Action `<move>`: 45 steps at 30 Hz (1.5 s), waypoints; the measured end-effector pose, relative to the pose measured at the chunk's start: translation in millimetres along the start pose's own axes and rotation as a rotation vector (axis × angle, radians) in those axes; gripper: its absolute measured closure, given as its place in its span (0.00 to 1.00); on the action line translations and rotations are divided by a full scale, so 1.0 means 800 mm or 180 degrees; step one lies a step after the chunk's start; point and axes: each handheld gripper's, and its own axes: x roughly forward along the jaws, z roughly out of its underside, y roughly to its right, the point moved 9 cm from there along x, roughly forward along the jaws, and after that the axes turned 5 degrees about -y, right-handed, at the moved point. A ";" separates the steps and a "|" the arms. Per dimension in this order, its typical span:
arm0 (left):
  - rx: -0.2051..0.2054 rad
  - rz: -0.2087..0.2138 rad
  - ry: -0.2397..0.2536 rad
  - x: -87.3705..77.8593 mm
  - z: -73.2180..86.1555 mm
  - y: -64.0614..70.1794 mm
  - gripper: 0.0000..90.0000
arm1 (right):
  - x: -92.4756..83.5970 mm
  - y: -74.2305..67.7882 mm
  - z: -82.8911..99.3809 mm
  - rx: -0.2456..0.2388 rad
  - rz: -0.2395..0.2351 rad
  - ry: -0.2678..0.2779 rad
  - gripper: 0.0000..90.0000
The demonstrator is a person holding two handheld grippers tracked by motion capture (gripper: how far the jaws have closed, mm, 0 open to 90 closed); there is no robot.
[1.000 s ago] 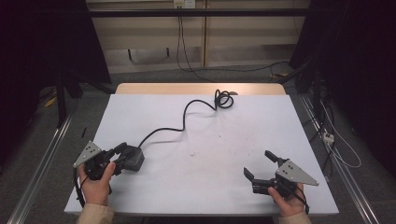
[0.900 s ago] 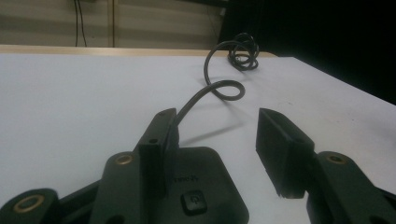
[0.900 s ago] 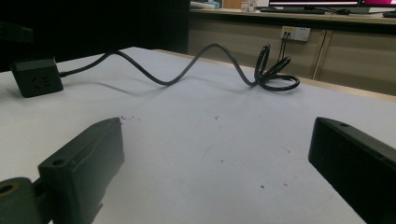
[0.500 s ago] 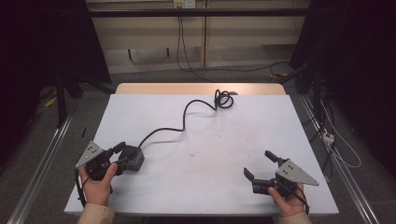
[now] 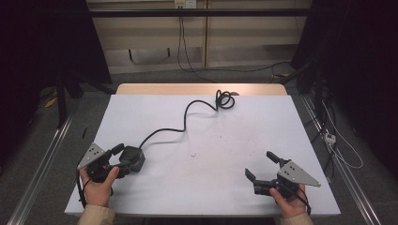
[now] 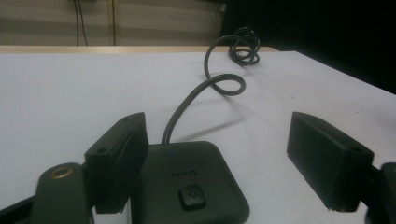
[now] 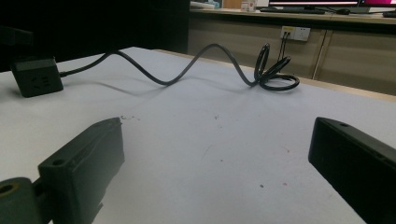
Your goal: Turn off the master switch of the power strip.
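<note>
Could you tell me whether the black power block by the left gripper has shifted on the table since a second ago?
No. The power block lies at the same spot against the near left corner of the table. The left gripper has just been opening around it.

On the table [image 5: 202,187], the power block [image 5: 133,157] lies near left, between the left gripper's [image 5: 119,157] jaws; its cable [image 5: 185,121] runs back to a coil; right gripper [image 5: 259,168] near right

The small lettering on the power block [image 6: 187,184] is too blurred to read. The picture's lower edge cuts off its near side, and the left claw [image 6: 229,163] hides its left flank.
</note>
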 end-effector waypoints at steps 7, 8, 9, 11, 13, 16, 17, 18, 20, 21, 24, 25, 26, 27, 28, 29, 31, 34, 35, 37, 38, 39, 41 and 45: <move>-0.0003 -0.0032 -0.0052 -0.001 0.003 -0.004 0.12 | 0.000 0.000 0.000 -0.0001 -0.0001 0.0002 0.03; -0.0009 -0.0030 -0.0051 -0.001 0.003 -0.004 0.12 | 0.000 0.000 0.000 -0.0002 -0.0001 0.0003 0.03; -0.0017 -0.0024 -0.0046 -0.001 0.003 -0.004 0.11 | 0.000 0.000 0.000 -0.0003 -0.0001 0.0005 0.03; -0.0003 -0.0046 -0.0069 -0.001 0.005 -0.006 0.09 | 0.000 0.000 0.000 -0.0002 -0.0001 0.0004 0.03; -0.0013 -0.0051 -0.0075 -0.001 0.006 -0.007 0.08 | 0.000 0.000 0.000 -0.0004 0.0000 0.0004 0.03; -0.0019 -0.0062 -0.0061 -0.003 0.007 -0.009 0.07 | 0.000 0.000 0.000 -0.0004 -0.0001 0.0007 0.03; -0.0017 -0.0068 -0.0059 -0.003 0.007 -0.010 0.07 | 0.000 0.000 0.000 -0.0003 -0.0002 0.0007 0.03; -0.0008 -0.0072 -0.0067 -0.003 0.007 -0.010 0.07 | 0.000 0.000 0.000 -0.0005 -0.0004 0.0006 0.03; -0.0014 -0.0064 -0.0077 -0.003 0.009 -0.010 0.07 | 0.000 0.000 0.000 -0.0006 -0.0003 0.0007 0.03; 0.0013 -0.0056 -0.0099 -0.003 0.010 -0.010 0.07 | 0.000 0.000 0.000 -0.0005 -0.0001 0.0007 0.03; 0.0051 -0.0048 -0.0142 -0.001 0.013 -0.009 0.07 | -0.001 0.000 -0.001 -0.0005 -0.0003 0.0009 0.03; 0.0051 -0.0049 -0.0146 -0.001 0.014 -0.009 0.07 | -0.001 0.000 -0.001 -0.0002 0.0003 0.0010 0.03; 0.0050 -0.0059 -0.0152 -0.001 0.015 -0.010 0.07 | -0.001 0.001 0.000 -0.0009 0.0002 0.0010 0.03; 0.0057 -0.0063 -0.0157 -0.001 0.016 -0.010 0.07 | -0.001 0.001 0.000 -0.0009 0.0005 0.0009 0.03; 0.0056 -0.0062 -0.0151 -0.002 0.016 -0.011 0.07 | -0.001 0.001 0.000 -0.0007 0.0005 0.0009 0.03; 0.0058 -0.0068 -0.0151 -0.002 0.016 -0.011 0.07 | -0.001 0.001 0.000 -0.0007 0.0004 0.0009 0.03; 0.0071 -0.0077 -0.0148 -0.003 0.017 -0.012 0.07 | -0.001 0.001 0.000 -0.0008 0.0002 0.0011 0.03; 0.0083 -0.0076 -0.0185 -0.002 0.020 -0.012 0.06 | -0.001 0.001 0.000 -0.0010 0.0004 0.0011 0.03; 0.0082 -0.0075 -0.0196 -0.002 0.021 -0.012 0.06 | -0.001 0.001 -0.001 -0.0011 0.0004 0.0014 0.03; 0.0095 -0.0076 -0.0224 -0.002 0.023 -0.013 0.06 | -0.001 0.001 -0.001 -0.0011 0.0002 0.0014 0.03; 0.0088 -0.0077 -0.0225 -0.002 0.023 -0.013 0.06 | -0.001 0.001 0.000 -0.0010 0.0003 0.0013 0.03; 0.0092 -0.0072 -0.0232 -0.002 0.024 -0.013 0.06 | -0.001 0.001 0.000 -0.0010 0.0005 0.0014 0.03; 0.0102 -0.0083 -0.0247 -0.003 0.024 -0.014 0.06 | -0.001 0.001 0.000 -0.0008 0.0006 0.0012 0.03; 0.0091 -0.0063 -0.0290 -0.003 0.028 -0.014 0.06 | -0.002 0.002 0.000 -0.0007 0.0007 0.0016 0.03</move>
